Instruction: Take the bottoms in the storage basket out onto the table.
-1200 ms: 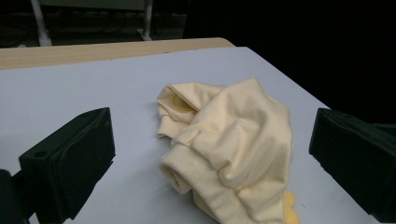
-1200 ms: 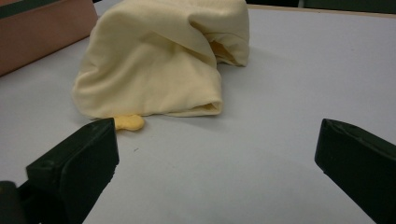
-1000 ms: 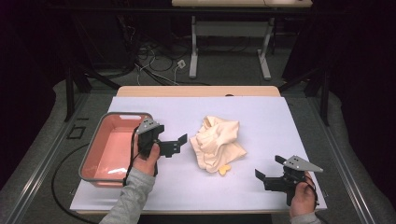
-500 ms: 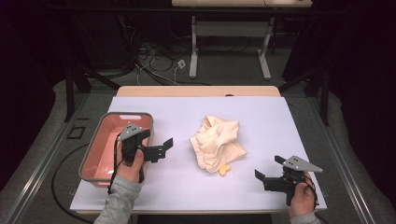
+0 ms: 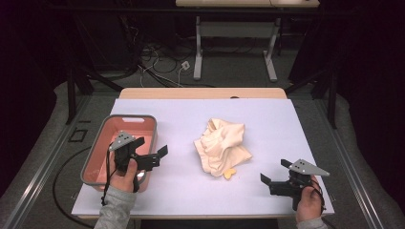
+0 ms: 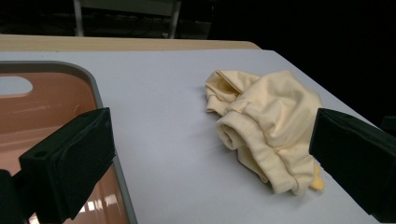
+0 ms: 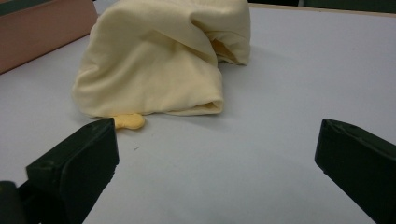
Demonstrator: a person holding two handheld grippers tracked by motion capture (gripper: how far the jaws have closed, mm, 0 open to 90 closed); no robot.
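A crumpled pale yellow cloth (image 5: 222,145) lies in a heap near the middle of the white table top, with a small darker yellow piece (image 5: 229,173) poking out at its near edge. The cloth (image 6: 266,126) fills the right half of the left gripper view and looms close in the right gripper view (image 7: 159,60). My left gripper (image 5: 155,151) hovers open over the right rim of the pink tub (image 5: 98,143), apart from the cloth. Near the front right of the table, my right gripper (image 5: 273,172) is open and points toward the cloth, nothing between its jaws.
The grey-rimmed pink tub (image 6: 42,98) stands at the table's left. A wooden strip (image 5: 200,93) borders the far edge. Beyond it are table legs and cables (image 5: 167,52) on the floor. Bare table surface (image 5: 291,124) lies to the right of the cloth.
My left gripper has drawn back leftward from the cloth to above the tub's right rim. The cloth has settled on the table. The right gripper has stayed put.
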